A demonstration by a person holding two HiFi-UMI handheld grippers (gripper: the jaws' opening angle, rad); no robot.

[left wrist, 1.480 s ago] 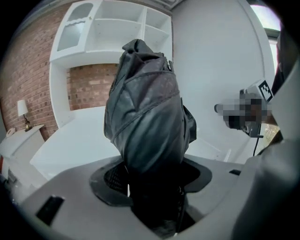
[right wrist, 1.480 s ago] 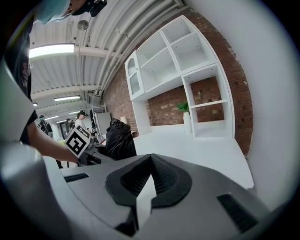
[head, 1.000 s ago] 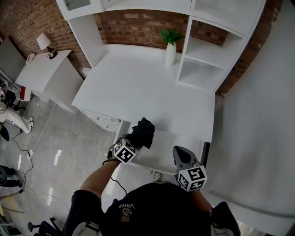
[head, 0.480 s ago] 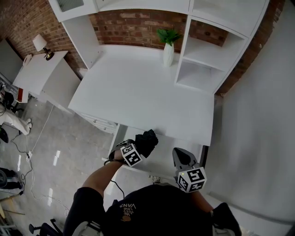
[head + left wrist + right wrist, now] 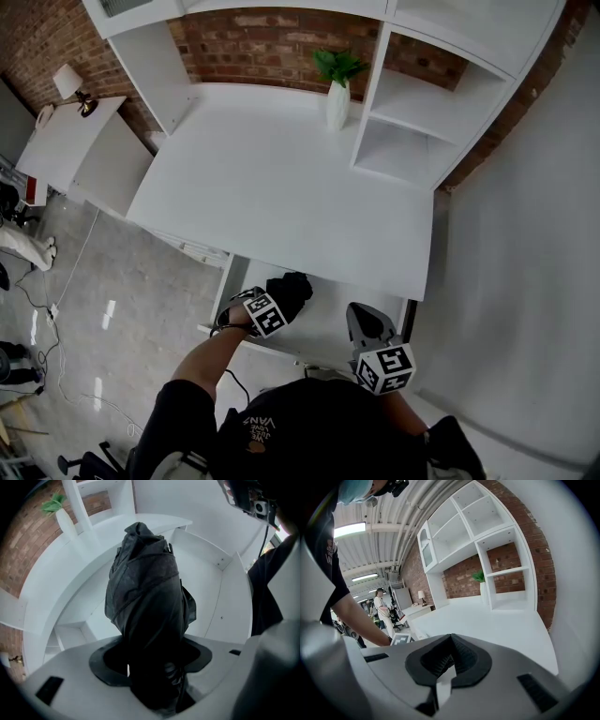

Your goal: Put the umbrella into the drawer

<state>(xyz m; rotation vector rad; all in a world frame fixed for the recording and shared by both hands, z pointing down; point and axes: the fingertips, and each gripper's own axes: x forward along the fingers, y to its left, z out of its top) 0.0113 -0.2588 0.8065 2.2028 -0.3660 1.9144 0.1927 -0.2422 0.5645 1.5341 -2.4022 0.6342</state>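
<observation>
The black folded umbrella (image 5: 147, 597) is clamped between the jaws of my left gripper (image 5: 272, 307), which points straight down into the open white drawer (image 5: 213, 581). In the head view the umbrella (image 5: 291, 289) sits low inside the drawer (image 5: 328, 317), at its left end under the desk's front edge. The left jaws' tips are hidden behind the fabric. My right gripper (image 5: 362, 314) hovers over the drawer's right part with its jaws together and nothing between them. In its own view the right gripper (image 5: 451, 640) looks out level over the desk.
The white desk top (image 5: 281, 178) carries a white vase with a green plant (image 5: 337, 98) at the back. A shelf unit (image 5: 412, 122) rises at the back right. A side table with a lamp (image 5: 70, 86) stands at the left. Someone stands far off (image 5: 380, 603).
My left gripper has sunk with the umbrella, from above the drawer's rim down into the drawer. The right gripper has shifted a little near the drawer's right side.
</observation>
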